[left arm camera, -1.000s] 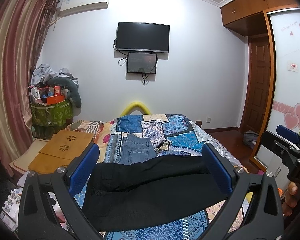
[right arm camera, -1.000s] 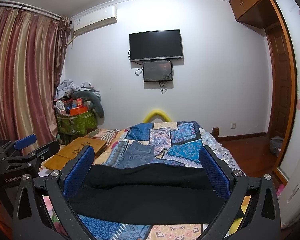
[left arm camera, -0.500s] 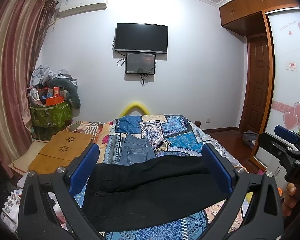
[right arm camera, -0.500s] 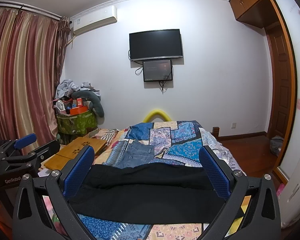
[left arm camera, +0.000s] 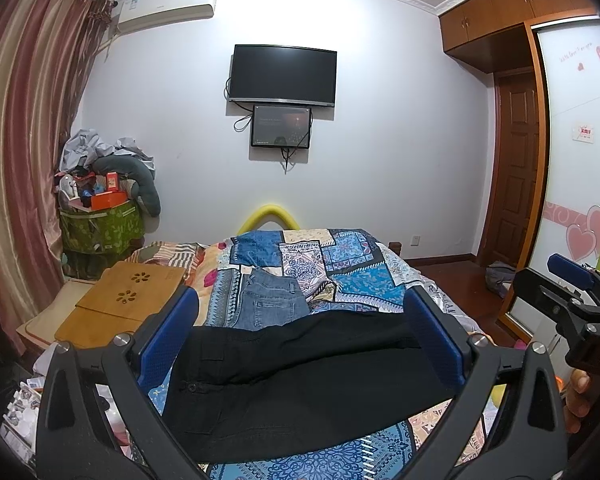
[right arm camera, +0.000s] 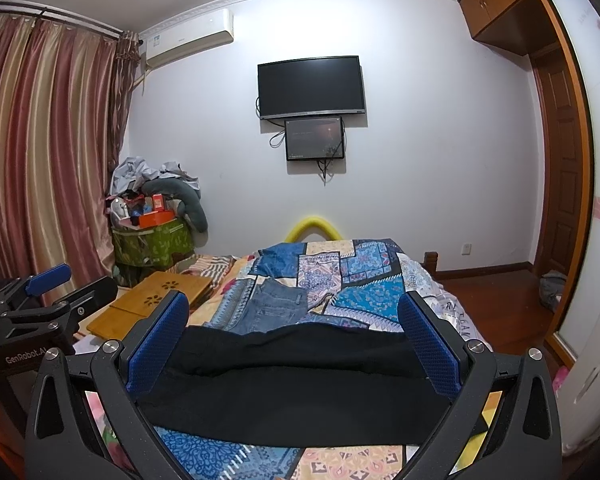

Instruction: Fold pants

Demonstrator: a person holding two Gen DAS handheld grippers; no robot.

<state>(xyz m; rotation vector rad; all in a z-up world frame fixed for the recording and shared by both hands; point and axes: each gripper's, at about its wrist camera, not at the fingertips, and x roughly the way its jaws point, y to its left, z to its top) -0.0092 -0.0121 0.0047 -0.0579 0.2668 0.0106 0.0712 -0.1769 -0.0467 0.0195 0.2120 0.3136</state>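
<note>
the black pants lie flat across the near end of the bed, in front of folded jeans. the left gripper and right gripper hover above, fingers spread wide, grasping nothing.

Matt black cloth pants, faded denim jeans, printed cotton quilt, smooth wooden tray

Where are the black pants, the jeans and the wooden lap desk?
black pants (left arm camera: 300, 380), left wrist view, middle of the fabric.
jeans (left arm camera: 270, 304), left wrist view, back pocket area.
wooden lap desk (right arm camera: 160, 300), right wrist view, top panel.
</note>
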